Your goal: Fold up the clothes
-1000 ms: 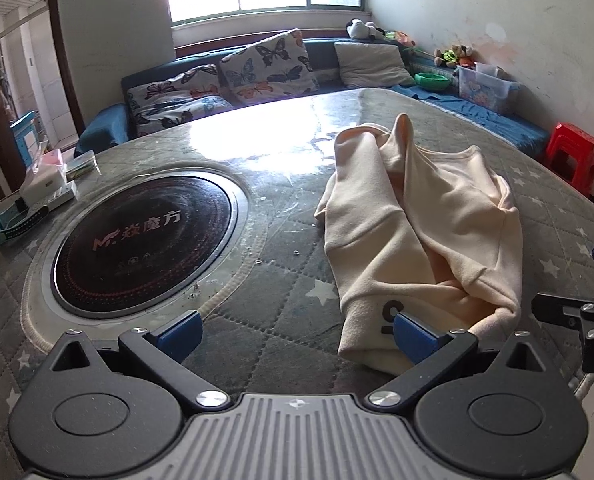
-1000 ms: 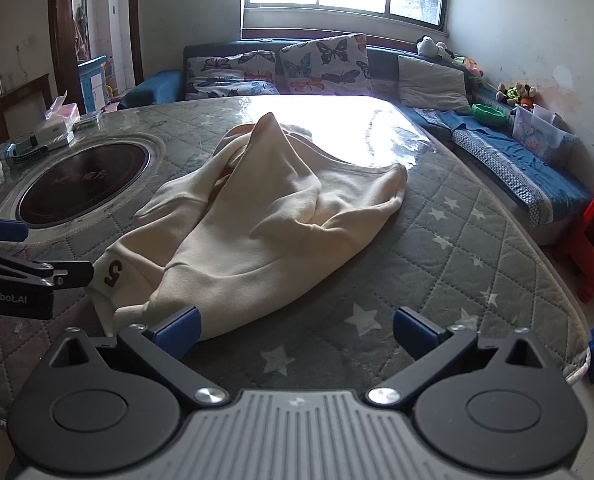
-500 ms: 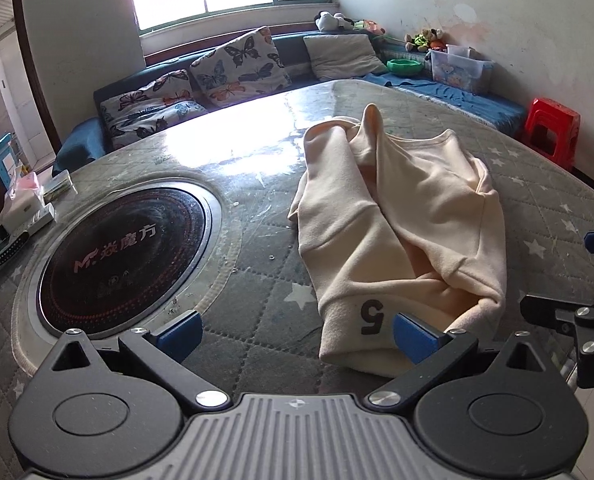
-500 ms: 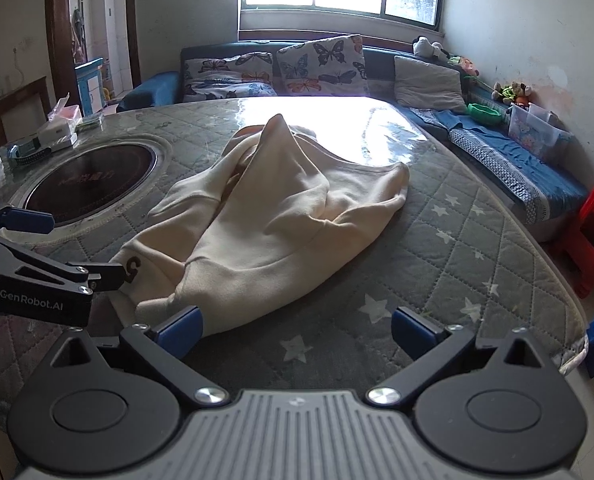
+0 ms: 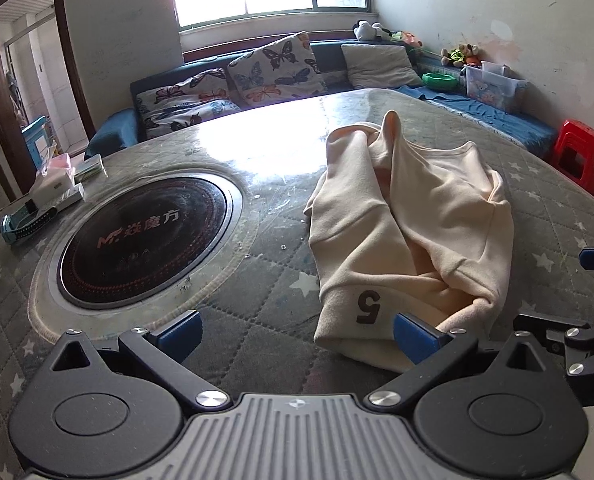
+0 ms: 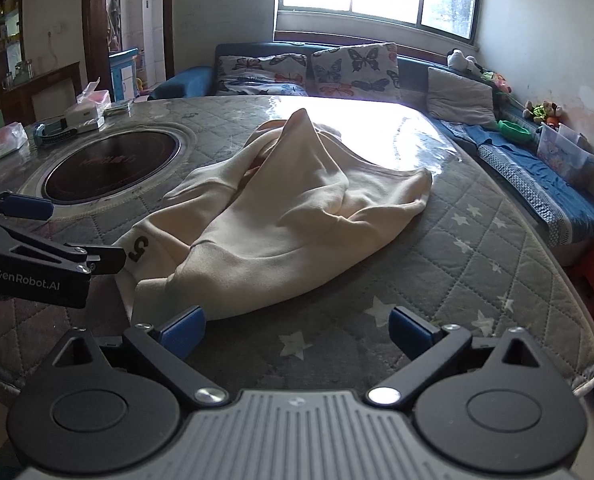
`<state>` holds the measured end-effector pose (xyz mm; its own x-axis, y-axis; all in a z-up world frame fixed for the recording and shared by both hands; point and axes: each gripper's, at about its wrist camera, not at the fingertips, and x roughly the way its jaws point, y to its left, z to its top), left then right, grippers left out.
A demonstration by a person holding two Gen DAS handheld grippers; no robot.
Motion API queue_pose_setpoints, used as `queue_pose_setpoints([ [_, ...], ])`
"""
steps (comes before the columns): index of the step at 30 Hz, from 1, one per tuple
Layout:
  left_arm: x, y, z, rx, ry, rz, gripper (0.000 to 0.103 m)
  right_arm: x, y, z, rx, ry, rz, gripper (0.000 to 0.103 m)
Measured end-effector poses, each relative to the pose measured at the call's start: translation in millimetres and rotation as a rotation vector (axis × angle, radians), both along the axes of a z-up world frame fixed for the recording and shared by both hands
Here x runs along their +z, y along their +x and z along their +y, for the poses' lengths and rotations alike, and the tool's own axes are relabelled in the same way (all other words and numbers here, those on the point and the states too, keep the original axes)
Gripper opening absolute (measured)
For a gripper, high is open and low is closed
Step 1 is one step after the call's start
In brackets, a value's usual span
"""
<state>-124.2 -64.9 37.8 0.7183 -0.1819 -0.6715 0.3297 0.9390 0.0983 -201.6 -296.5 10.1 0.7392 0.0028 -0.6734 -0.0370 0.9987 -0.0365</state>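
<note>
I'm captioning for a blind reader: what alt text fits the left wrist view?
A crumpled cream sweatshirt with a "5" on its hem lies on a quilted grey table, just beyond the open left gripper. A round black cooktop sits to its left.

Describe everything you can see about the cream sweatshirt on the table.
The sweatshirt is cream, thick and fleecy-looking, lying crumpled and unfolded on the quilted, star-patterned table, right of the round black cooktop. A dark number 5 is printed on a ribbed band at its near edge. One fold stands up in a peak at the far end. Both grippers are open near its near edge; the left gripper has one finger right at the hem, though contact is unclear.
</note>
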Motion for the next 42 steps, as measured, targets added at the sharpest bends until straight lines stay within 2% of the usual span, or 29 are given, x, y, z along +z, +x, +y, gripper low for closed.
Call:
queue_pose_setpoints([
  [29, -4, 0, -11, -0.005, 0.024, 0.018, 0.103, -2, 3, 2, 0.05, 0.002, 0.0, 0.094],
  [42, 12, 29, -11, -0.019, 0.009, -0.013, 0.103, 14, 22, 0, 0.087, 0.001, -0.033, 0.086],
])
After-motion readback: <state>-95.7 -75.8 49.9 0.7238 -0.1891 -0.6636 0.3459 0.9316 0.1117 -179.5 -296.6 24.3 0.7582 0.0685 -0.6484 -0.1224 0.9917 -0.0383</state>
